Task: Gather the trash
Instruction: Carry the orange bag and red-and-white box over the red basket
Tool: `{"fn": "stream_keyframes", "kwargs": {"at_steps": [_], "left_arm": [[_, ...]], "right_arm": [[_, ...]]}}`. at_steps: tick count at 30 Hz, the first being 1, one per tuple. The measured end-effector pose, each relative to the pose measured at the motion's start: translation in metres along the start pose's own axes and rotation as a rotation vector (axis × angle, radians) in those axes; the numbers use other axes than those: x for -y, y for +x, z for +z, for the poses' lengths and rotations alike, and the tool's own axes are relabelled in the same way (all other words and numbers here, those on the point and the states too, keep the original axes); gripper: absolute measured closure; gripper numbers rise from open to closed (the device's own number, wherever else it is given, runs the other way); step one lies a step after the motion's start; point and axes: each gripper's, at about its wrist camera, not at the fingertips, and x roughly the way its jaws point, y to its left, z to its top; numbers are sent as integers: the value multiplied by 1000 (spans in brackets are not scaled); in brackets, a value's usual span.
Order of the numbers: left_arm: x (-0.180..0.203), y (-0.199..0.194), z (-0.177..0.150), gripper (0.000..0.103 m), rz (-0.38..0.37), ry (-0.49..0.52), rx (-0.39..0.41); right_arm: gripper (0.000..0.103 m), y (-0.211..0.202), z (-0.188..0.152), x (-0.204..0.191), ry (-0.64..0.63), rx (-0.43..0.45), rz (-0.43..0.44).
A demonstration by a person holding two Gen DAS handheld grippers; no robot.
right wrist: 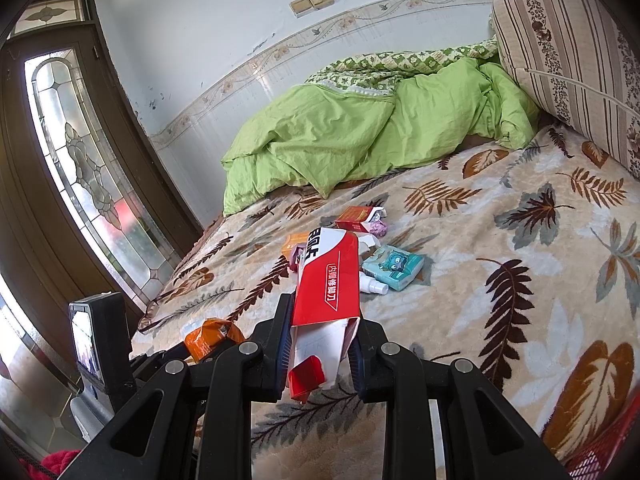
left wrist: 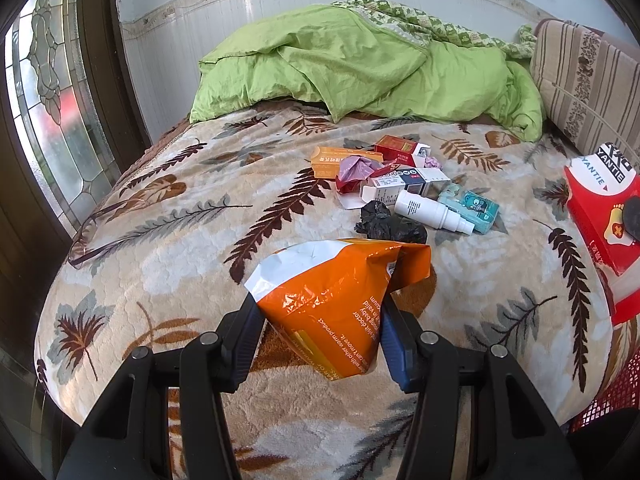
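Observation:
My left gripper point(left wrist: 320, 316) is shut on an orange and white foil bag point(left wrist: 336, 292), held above the near part of the bed. My right gripper point(right wrist: 324, 336) is shut on a red and white carton point(right wrist: 328, 280), held above the bed; the carton also shows at the right of the left wrist view point(left wrist: 600, 204). Farther on lies a trash pile: an orange box point(left wrist: 332, 160), a red box point(left wrist: 400, 147), a pink crumpled bag point(left wrist: 356, 170), a white box point(left wrist: 408, 184), a black crumpled bag point(left wrist: 390, 226), a white spray bottle point(left wrist: 434, 212) and a teal tissue pack point(left wrist: 474, 206).
The bed has a leaf-patterned blanket point(left wrist: 180, 240). A green duvet point(left wrist: 360, 64) lies bunched at the far end. A striped cushion point(left wrist: 588, 80) stands at the right. A glass-panelled door point(left wrist: 52, 100) is at the left. A red mesh basket point(right wrist: 608, 448) is at the lower right.

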Motion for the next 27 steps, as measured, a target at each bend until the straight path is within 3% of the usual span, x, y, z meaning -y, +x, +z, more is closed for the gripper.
{"fn": "stream_keyframes", "kwargs": {"at_steps": [9,15,20,25,27], "left_arm": [[1,0,-1,50,-8,-1,-3],[13,-4,-7,50,-88,33,-5],[46,-30,-3,50,-233,128,28],[100,-65,2,50,-409,241,42],[134,-82,1,50,-517,294,23]], "right_arm": [[77,-1,1,1,3,2,0],[77,-18,3,14,58,8,-5],[77,-64,4,46,120,45,-65],[77,-129,-3,90,189,104,-189],[77,-154,-9,107,215,118,-252]]}}
